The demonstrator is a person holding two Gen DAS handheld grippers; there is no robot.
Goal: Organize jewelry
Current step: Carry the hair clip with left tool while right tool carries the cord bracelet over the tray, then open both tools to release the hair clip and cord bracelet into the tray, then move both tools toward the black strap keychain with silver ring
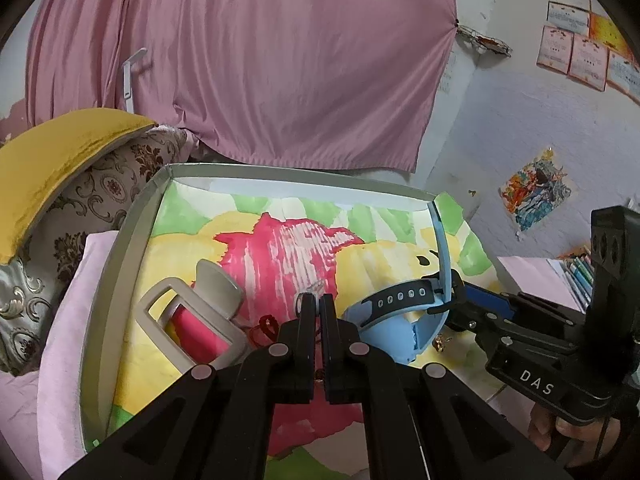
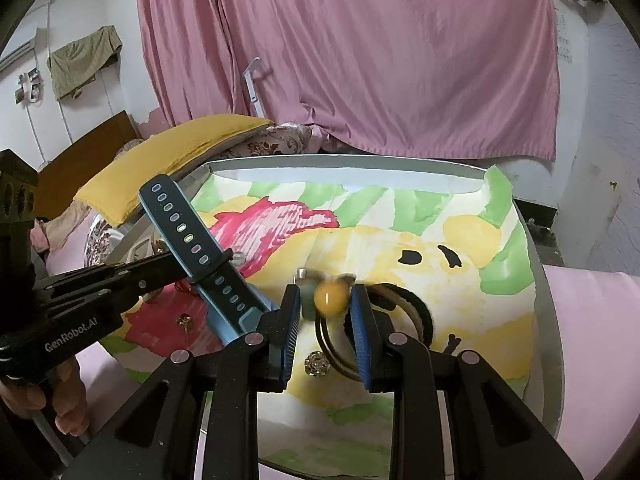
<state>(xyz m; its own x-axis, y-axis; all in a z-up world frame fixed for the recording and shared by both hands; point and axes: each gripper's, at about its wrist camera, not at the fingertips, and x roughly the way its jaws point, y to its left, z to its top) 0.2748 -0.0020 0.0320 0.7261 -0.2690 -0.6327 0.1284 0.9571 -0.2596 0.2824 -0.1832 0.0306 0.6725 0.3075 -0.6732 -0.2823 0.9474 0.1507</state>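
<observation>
The left gripper (image 1: 317, 307) is closed nearly flat on what looks like a small clear clasp, though the view there is poor. The right gripper (image 2: 326, 300) stands apart around a yellow bead (image 2: 329, 298), blurred, without touching it. A blue watch strap (image 2: 200, 248) lies tilted across the tray's (image 2: 548, 360) left side. Bangles (image 2: 404, 320) rest near the tray's middle.
</observation>
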